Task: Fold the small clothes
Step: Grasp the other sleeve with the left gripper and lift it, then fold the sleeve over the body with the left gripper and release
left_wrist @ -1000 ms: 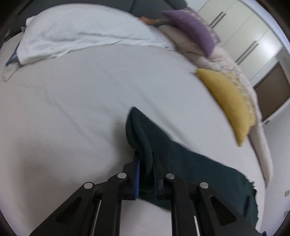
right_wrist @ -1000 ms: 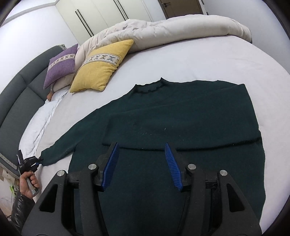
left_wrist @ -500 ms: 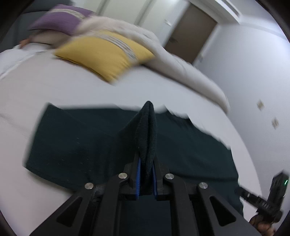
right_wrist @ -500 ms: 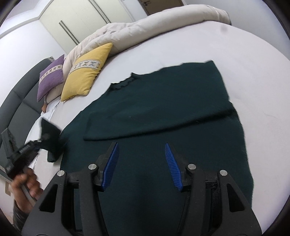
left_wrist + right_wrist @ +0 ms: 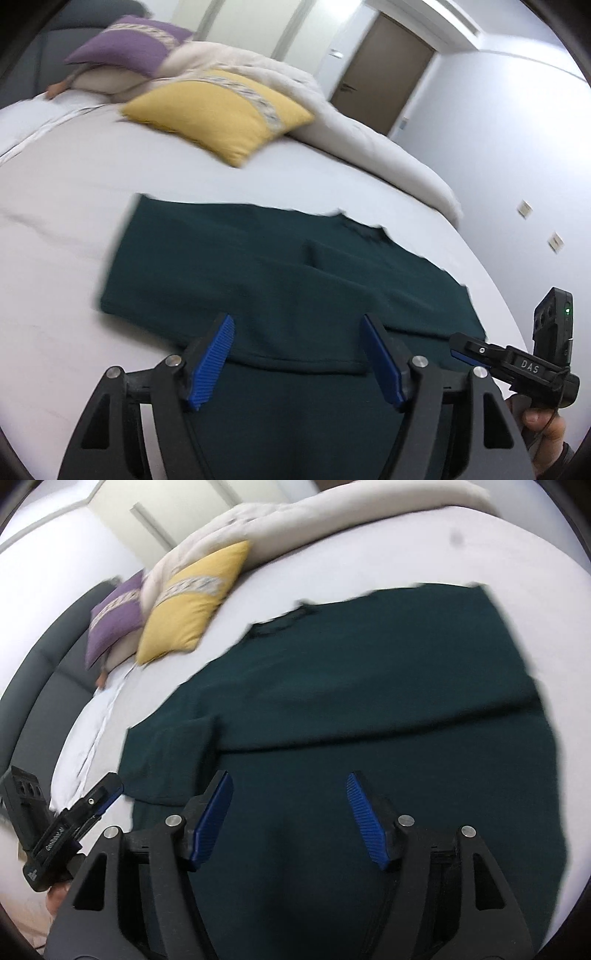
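Dark green sweater (image 5: 369,709) flat on white bed (image 5: 66,221), both sleeves folded across body; left gripper (image 5: 299,356) and right gripper (image 5: 288,819) jaws spread, holding nothing, above hem

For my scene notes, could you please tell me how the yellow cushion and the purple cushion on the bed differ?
The yellow cushion lies flat on the white sheet, nearer the dark green sweater; the purple cushion sits farther back toward the grey headboard, propped on a pale pillow. The yellow one looks larger in both views, perhaps only because it is closer. Both carry a pale patterned band across the face.
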